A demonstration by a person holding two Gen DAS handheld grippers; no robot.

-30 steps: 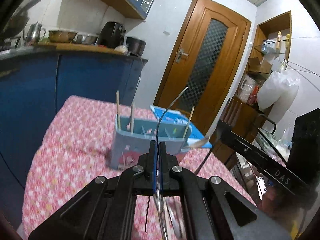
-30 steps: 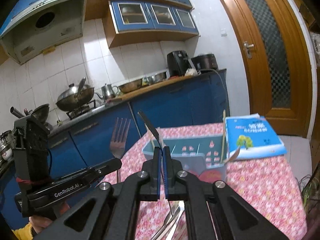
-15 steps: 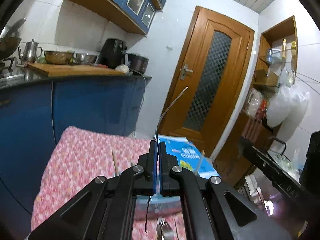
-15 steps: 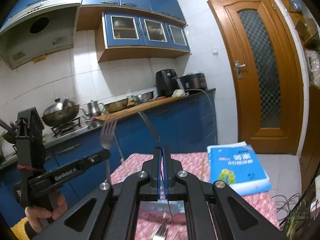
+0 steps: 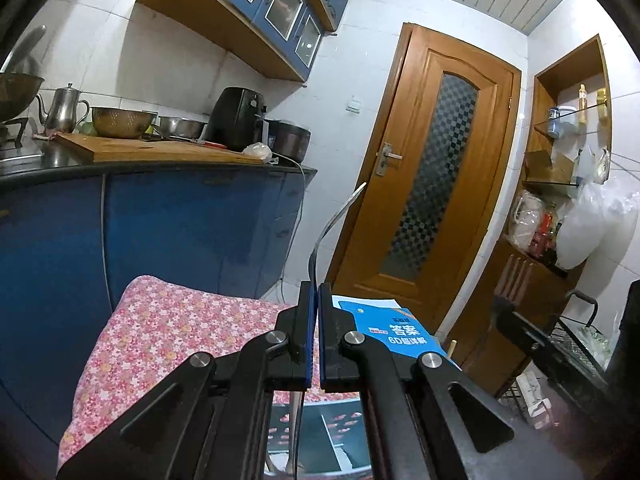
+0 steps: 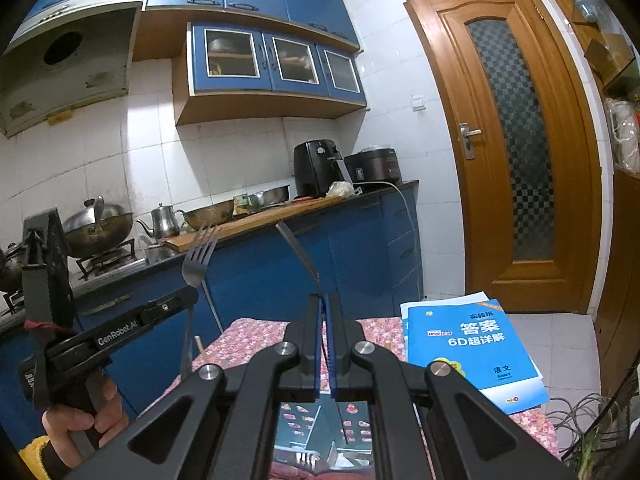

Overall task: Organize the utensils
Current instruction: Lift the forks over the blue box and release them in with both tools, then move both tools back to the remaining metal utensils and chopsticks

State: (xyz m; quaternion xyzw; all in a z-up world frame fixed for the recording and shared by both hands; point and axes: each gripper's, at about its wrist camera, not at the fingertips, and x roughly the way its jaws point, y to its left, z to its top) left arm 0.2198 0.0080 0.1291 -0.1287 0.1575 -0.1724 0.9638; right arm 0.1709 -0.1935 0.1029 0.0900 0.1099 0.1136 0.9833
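Observation:
My left gripper point(image 5: 315, 312) is shut on a metal fork point(image 5: 332, 220); the fork shows edge-on, tines up. In the right wrist view the same left gripper point(image 6: 188, 294) holds the fork point(image 6: 198, 256) upright at left. My right gripper point(image 6: 323, 316) is shut on a second metal fork, its handle point(image 6: 298, 254) rising up and left. That fork's tines point(image 5: 514, 276) show at right in the left view. The blue-grey utensil holder point(image 6: 320, 428) sits right below both grippers, with forks and a chopstick point(image 6: 200, 350) in it.
A blue workbook point(image 6: 472, 344) lies on the floral tablecloth point(image 5: 160, 332) beyond the holder. Blue kitchen counter point(image 6: 320, 236) with pots and appliances stands behind. Wooden door point(image 6: 516, 140) is at right; a wire rack point(image 5: 576, 344) stands at right.
Both grippers have risen and come in over the utensil holder, which dropped from mid-frame to the bottom edge of both views. Each still holds its fork.

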